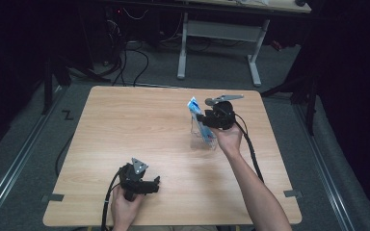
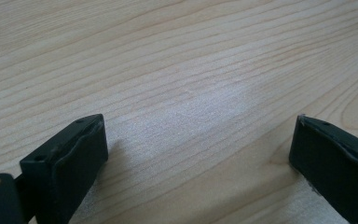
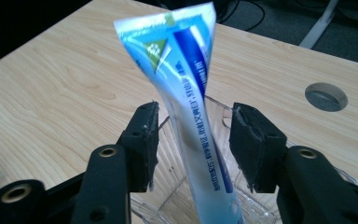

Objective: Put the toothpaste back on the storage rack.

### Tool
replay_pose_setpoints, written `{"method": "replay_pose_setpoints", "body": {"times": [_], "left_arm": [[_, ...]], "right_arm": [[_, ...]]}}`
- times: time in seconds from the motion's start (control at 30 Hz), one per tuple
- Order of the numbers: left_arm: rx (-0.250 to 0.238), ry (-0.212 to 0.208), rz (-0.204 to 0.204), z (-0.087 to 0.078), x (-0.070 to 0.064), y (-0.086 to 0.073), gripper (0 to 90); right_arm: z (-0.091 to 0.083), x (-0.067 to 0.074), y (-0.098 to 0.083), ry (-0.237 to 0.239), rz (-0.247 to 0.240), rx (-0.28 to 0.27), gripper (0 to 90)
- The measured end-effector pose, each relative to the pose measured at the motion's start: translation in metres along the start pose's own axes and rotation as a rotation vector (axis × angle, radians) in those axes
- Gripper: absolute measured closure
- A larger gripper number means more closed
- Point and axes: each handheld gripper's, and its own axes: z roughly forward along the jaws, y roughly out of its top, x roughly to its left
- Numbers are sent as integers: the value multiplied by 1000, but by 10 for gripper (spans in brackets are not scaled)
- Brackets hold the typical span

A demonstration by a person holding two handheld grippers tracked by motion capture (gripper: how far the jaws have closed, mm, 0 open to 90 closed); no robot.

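Observation:
A blue and white toothpaste tube (image 3: 186,93) stands tilted, crimped end up, in a clear plastic cup (image 3: 216,106) on the wooden table (image 1: 139,125). My right gripper (image 3: 196,109) is open, with a jaw on each side of the tube and a gap between each pad and the tube. In the high view the tube (image 1: 198,115) and cup (image 1: 207,137) sit right of the table's middle, with the right gripper (image 1: 219,115) just beside them. My left gripper (image 1: 147,185) rests near the front edge, open (image 2: 198,135), with bare wood between its jaws.
A round cable hole (image 3: 326,96) is cut in the tabletop beyond the cup. A white-legged desk (image 1: 219,43) and floor cables (image 1: 135,57) lie behind the table. Cables trail from both grippers toward the front edge.

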Motion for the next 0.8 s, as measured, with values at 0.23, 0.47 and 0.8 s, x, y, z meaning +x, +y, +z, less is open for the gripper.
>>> {"method": "replay_pose_setpoints", "body": {"times": [0.23, 0.47, 0.8], "left_arm": [[-1, 3, -1, 0, 0, 0, 50], [-1, 2, -2, 0, 0, 0, 50], [-1, 2, -3, 0, 0, 0, 50]], "right_arm": [[-17, -9, -3, -22, 10, -17, 506], [-40, -18, -1, -27, 44, -61, 509], [-58, -25, -1, -28, 52, -70, 549]]}}
